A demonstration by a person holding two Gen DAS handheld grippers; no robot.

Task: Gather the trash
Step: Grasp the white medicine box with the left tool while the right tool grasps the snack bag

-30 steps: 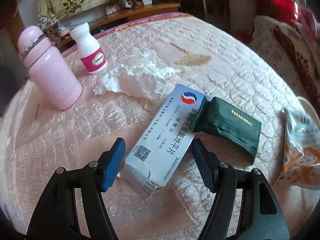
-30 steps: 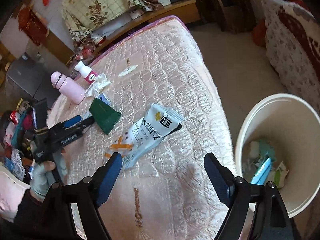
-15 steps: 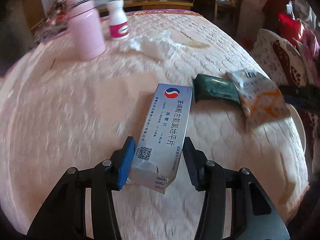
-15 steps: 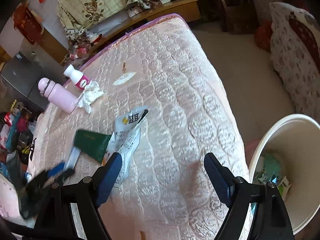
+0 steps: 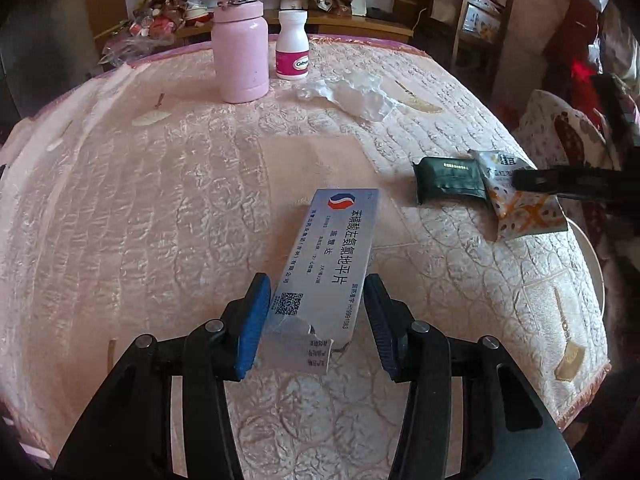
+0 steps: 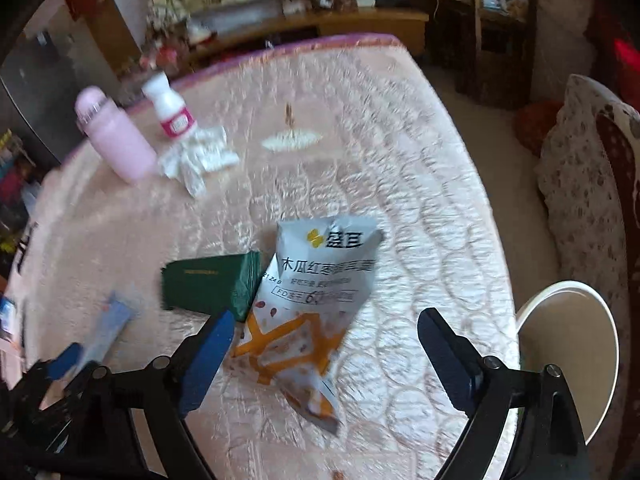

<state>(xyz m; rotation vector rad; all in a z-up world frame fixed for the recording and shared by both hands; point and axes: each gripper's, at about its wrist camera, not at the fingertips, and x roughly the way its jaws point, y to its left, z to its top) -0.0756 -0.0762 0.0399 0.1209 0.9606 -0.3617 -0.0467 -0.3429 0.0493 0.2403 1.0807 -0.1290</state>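
Cardboard first: the long silver-white medicine box [image 5: 326, 276] with the torn-open near end sits between the pads of the left hand-held gripper [image 5: 316, 320], and it looks like a light, hollow carton that'll crush if squeezed hard. The jaws have just been closing and now pinch it across its narrow width near the ripped flap, about half shut, the box sticking out forward over the pink quilted bed [image 5: 160, 200]. Gripping a bit further from the tear would probably be firmer, since that end looks floppy.

Right hand-held gripper [image 6: 324, 344] has just been opening its jaws and stands wide, pointing steeply down over the crinkly grey-and-orange snack pouch [image 6: 316, 292]. The pouch lies between the two blue pads but neither one touches it, so nothing is held. It looks thin and slippery, likely near weightless, so I'd pinch the flat body rather than a corner.

Just beside it on the left is a dark green foil packet [image 6: 208, 284], soft-looking too. Further back there's a crumpled white tissue [image 6: 196, 160], squashy and easy from any side. Behind that stand a pink bottle [image 5: 240, 44] and a white pill bottle [image 5: 293, 46], probably not trash. The cream round bin [image 6: 568, 360] waits off the bed's right edge.
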